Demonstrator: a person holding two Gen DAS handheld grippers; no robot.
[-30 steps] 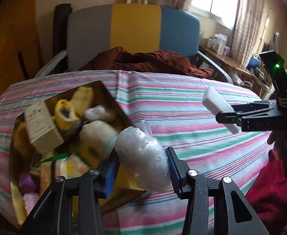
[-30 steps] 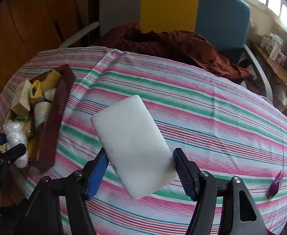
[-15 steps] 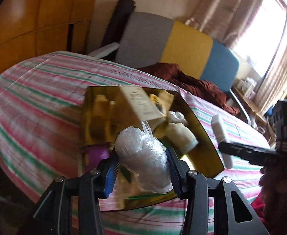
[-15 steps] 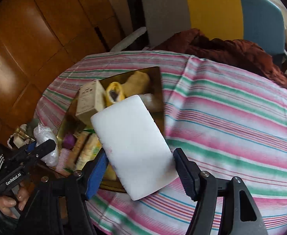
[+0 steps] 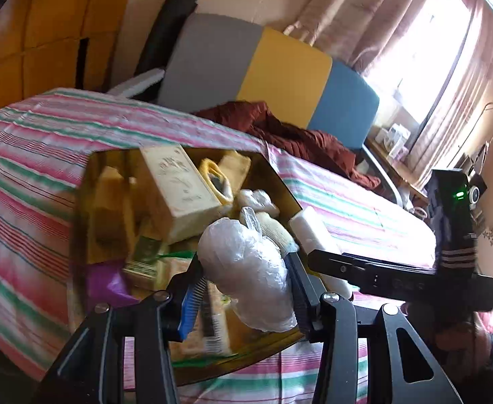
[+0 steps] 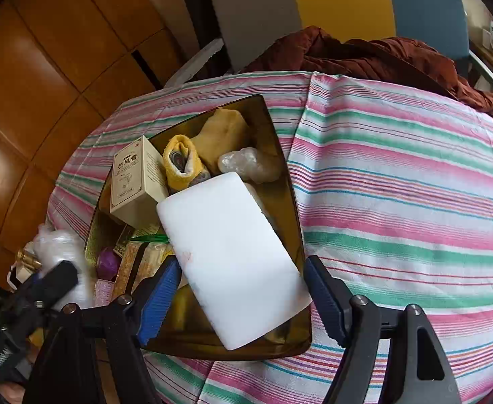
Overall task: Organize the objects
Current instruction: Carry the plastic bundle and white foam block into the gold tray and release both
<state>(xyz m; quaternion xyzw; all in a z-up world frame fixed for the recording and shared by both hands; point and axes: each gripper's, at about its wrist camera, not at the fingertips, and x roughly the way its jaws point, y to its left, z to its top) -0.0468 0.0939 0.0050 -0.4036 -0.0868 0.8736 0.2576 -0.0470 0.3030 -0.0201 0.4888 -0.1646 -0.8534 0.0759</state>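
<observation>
A gold-brown tray (image 6: 290, 181) on the striped tablecloth (image 6: 415, 185) holds a cream box (image 6: 132, 181), a yellow sock (image 6: 179, 165), a clear wrapped lump (image 6: 250, 165) and several other small items. My right gripper (image 6: 243, 266) hangs over the tray's near right part. Its jaws are opening, with a flat white block (image 6: 233, 256) tilted loosely between them. My left gripper (image 5: 243, 266) is shut on a clear plastic-wrapped bundle (image 5: 246, 276) above the tray's (image 5: 280, 181) near edge. In the right wrist view that bundle (image 6: 58, 245) shows blurred at the tray's left.
Behind the table stands a chair with a grey, yellow and blue back (image 6: 340, 0), a maroon cloth (image 6: 364, 54) heaped on its seat. Wooden panelling (image 6: 44, 67) runs along the left. A bright window and a cluttered shelf (image 5: 394, 138) lie to the right.
Both grippers have swung left from the bare cloth to the tray. The white block now hangs over the tray, and the right jaws stand slightly wider. The left grip is unchanged.
</observation>
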